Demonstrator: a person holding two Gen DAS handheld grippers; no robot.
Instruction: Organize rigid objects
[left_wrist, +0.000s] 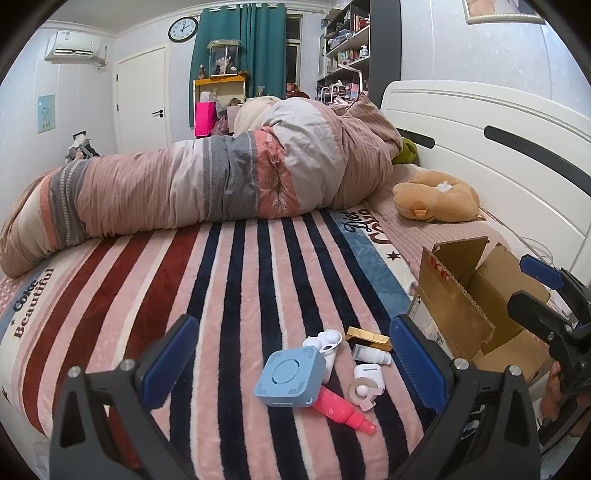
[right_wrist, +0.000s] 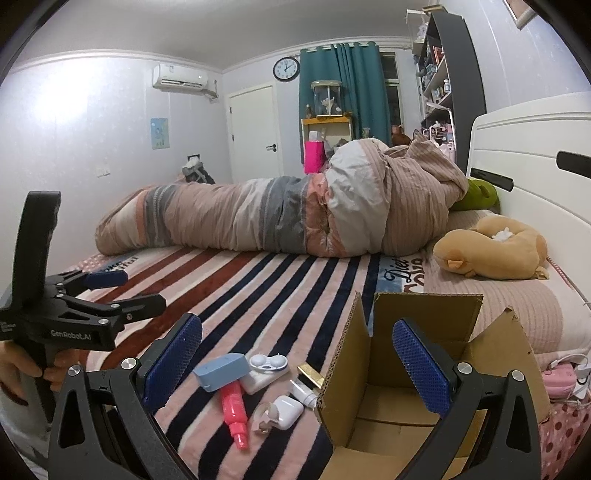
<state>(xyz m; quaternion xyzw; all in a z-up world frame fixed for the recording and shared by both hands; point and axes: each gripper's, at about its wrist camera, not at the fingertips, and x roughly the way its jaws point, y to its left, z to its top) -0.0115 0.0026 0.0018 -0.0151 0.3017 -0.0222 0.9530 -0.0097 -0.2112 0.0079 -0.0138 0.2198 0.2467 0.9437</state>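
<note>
Small rigid objects lie in a cluster on the striped blanket: a light blue square box (left_wrist: 290, 377), a pink spray bottle (left_wrist: 341, 410), a white lens case (left_wrist: 325, 341), a gold bar (left_wrist: 369, 338), a small white tube (left_wrist: 371, 355), a white earbud case (left_wrist: 367, 371) and a tape dispenser (left_wrist: 364, 393). My left gripper (left_wrist: 295, 365) is open and empty just above them. An open cardboard box (right_wrist: 406, 398) stands right of the cluster. My right gripper (right_wrist: 297, 365) is open and empty over the box's left wall; it also shows in the left wrist view (left_wrist: 532, 291).
A rolled duvet (left_wrist: 207, 184) lies across the bed behind. A tan plush toy (left_wrist: 436, 197) rests by the white headboard (left_wrist: 480, 133). A pink item with cables (right_wrist: 561, 380) lies at the bed's right edge. The left gripper also shows in the right wrist view (right_wrist: 122, 291).
</note>
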